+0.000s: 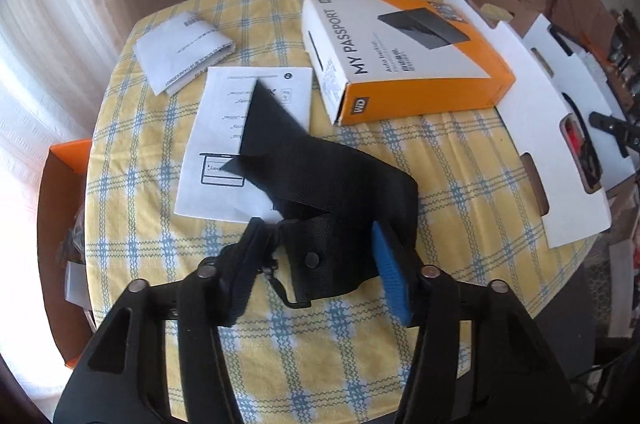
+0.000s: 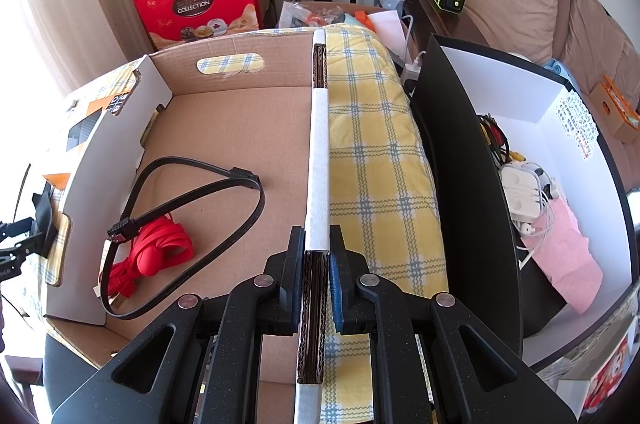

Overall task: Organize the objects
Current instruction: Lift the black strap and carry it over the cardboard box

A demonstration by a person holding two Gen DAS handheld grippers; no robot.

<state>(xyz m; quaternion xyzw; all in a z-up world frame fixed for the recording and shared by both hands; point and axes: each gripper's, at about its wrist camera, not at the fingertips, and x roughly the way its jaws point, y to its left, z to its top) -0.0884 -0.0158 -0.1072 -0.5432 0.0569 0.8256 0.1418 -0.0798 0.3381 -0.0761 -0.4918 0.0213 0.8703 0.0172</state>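
A black fabric pouch (image 1: 320,184) with a snap and an open flap lies on the yellow checked tablecloth (image 1: 440,164), partly over a white instruction sheet (image 1: 224,128). My left gripper (image 1: 320,248) straddles the pouch's near end. The blue pad (image 1: 390,276) touches its side, while cloth shows between the black pad (image 1: 248,264) and the pouch. My right gripper (image 2: 318,256) is shut on the white-topped wall (image 2: 319,144) of a cardboard box (image 2: 240,128). Inside it lie a black flat cable (image 2: 192,208) and a red cable (image 2: 156,252).
An orange and white hard-drive box (image 1: 400,52) and a folded leaflet (image 1: 184,44) sit further back on the table. The cardboard box's white side (image 1: 560,144) bounds the right. A black box with a white inside (image 2: 540,152) holds earphones, cables and pink paper. Red gift boxes (image 2: 196,4) stand behind.
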